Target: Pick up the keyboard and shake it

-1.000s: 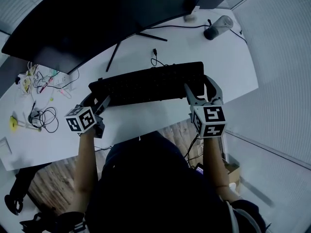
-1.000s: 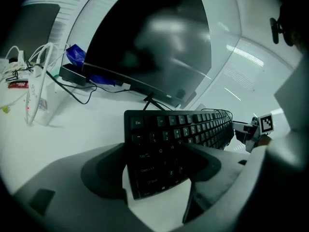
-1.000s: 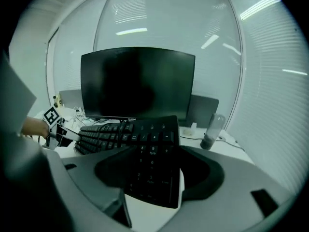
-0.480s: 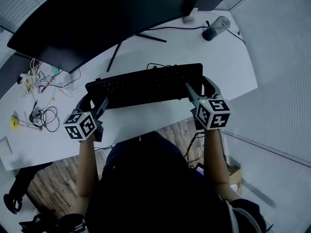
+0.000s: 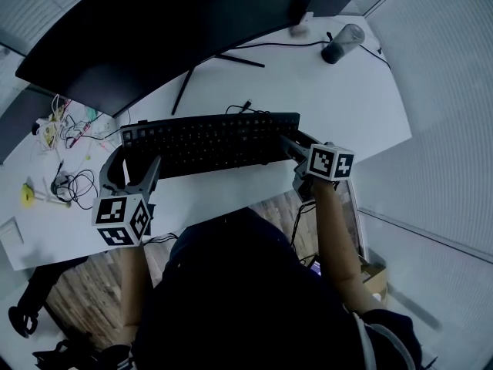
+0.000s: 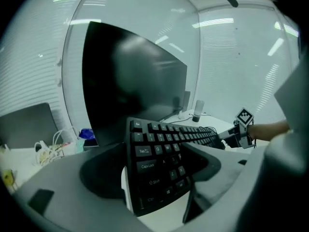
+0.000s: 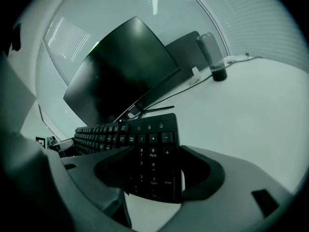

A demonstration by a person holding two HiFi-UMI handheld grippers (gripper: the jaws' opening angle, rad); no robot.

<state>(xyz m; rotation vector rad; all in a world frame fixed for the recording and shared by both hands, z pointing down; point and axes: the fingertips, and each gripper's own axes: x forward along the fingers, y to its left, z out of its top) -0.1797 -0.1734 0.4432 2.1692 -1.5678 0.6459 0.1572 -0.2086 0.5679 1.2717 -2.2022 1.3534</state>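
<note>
**Keyboard (image 5: 208, 141) swings left, mid-shake**

Against a second ago it sits further left and more level, apparently lifted off the surface (image 5: 331, 106). The left hand-held gripper (image 5: 137, 160) clamps its Caps Lock end and the right hand-held gripper (image 5: 297, 143) its numpad end, likely so neither end sags.

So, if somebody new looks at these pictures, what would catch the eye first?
First the black keyboard, held by its two ends at the front of the white desk. The left gripper has its jaws closed on the left end and the right gripper on the number-pad end. Behind it, a large dark monitor fills the back of the desk.
</note>
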